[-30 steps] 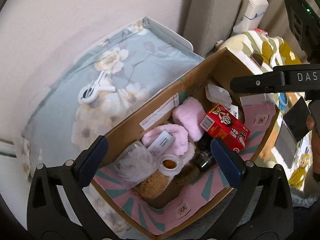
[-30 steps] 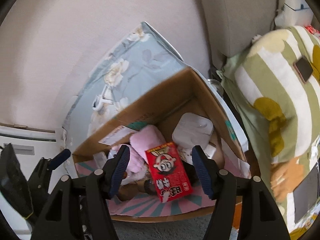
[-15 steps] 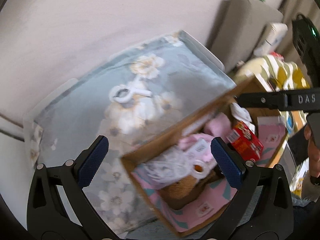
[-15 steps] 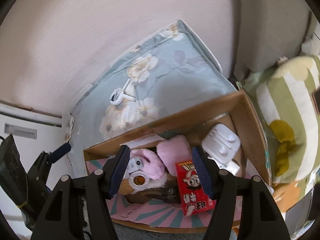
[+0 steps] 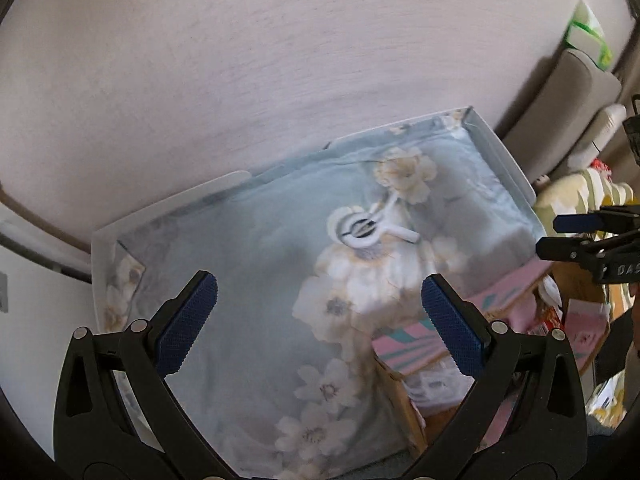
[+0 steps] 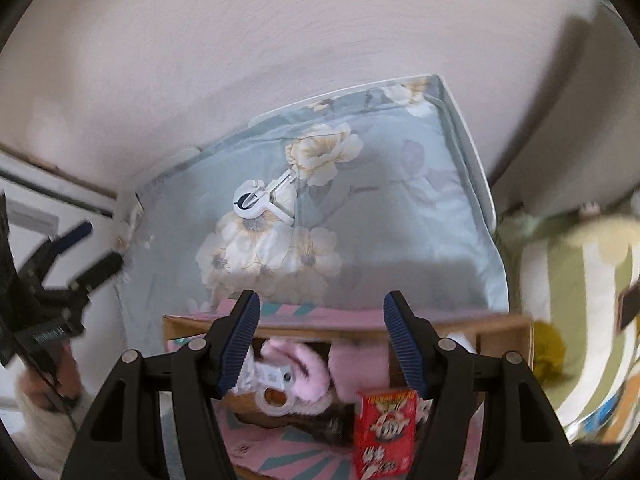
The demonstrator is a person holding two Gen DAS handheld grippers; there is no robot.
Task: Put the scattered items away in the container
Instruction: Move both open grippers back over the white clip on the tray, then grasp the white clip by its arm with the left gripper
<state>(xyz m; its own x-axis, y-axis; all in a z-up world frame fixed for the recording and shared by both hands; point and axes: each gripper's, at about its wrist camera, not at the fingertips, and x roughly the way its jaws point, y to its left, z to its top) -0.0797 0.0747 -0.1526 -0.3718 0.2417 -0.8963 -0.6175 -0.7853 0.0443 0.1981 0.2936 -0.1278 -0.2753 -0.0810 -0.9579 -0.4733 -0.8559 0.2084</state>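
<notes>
Both grippers empty, jaws apart: left gripper [image 5: 320, 320] and right gripper [image 6: 320, 332] both aim past the cardboard box [image 6: 500, 322] at the white clip [image 6: 262, 200], prob. the last stray item. Clip lies alone on the floral cloth [image 6: 400, 216], well apart from box. Red carton [image 6: 386, 432] and pink fluffy things [image 6: 304, 364] are in the box w/ other stuff.

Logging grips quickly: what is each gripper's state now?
Left gripper: open, holding nothing.
Right gripper: open, holding nothing.
</notes>
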